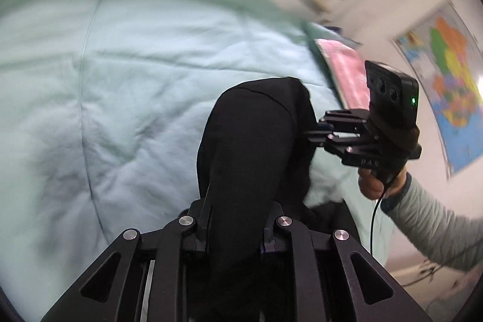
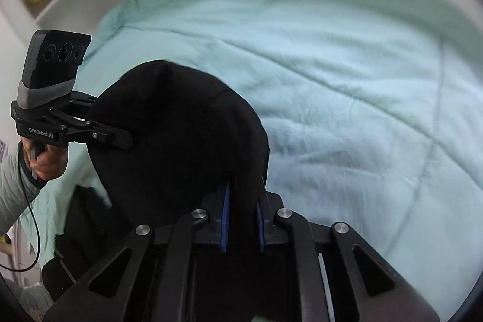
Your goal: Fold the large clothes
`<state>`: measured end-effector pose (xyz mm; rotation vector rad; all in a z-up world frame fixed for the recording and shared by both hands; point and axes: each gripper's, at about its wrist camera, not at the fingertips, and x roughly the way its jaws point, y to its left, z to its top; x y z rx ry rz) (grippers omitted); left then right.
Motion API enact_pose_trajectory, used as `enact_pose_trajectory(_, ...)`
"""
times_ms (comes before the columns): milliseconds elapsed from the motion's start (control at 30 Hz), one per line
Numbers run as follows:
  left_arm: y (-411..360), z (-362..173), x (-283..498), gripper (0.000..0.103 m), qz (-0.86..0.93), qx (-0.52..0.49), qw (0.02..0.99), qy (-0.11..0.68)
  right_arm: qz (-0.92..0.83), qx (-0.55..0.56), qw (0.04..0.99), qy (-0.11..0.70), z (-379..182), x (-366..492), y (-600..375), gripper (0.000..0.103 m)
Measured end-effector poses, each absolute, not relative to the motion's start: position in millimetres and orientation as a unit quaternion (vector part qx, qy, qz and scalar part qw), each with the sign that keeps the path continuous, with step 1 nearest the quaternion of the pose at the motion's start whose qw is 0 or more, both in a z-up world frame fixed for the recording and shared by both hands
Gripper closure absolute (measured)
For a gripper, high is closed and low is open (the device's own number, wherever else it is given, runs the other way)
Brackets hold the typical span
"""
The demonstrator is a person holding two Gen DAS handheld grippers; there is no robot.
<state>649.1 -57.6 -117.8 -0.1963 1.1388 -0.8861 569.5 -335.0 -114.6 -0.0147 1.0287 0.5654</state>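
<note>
Black garment [image 1: 253, 141] hangs bunched between both grippers' closed jaws.

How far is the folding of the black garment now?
Done: both grippers have the black garment; the left gripper and the right gripper each have their jaws shut on its cloth. In hand: it hangs bunched between them above the light green quilt. Left: spreading it flat and every fold; no neat fold shows yet.

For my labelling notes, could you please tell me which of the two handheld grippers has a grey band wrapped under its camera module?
The left gripper, seen from the right wrist; the right gripper's wrap is dark.
</note>
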Motion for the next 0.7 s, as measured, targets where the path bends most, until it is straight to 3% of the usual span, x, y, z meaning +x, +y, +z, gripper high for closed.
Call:
enact_pose_trajectory(167,-68.0,-66.1,567.7,0.083,-0.415,-0.038,0.766,0.49,0.247,-0.036,0.865,0.436,-55.8,477.2,-324.6,0.086)
enact_pose_trajectory(400,-45.7,-34.5,436.4,0.083,-0.405,0.007,0.782,0.474,0.23,-0.048,0.881,0.41,-19.1,339.3,-311.7,0.086)
enact_pose_trajectory(533,-46.2,-49.4,368.4,0.082,-0.382,0.044,0.782,0.491,0.221,-0.067,0.877,0.421,-31.0,268.8,-298.9,0.086)
enact_pose_trajectory(700,-48.1,-108.2,313.0,0.082,-0.337,0.077,0.766,0.543,0.205,-0.107,0.845,0.482,-91.4,200.9,-272.3,0.084)
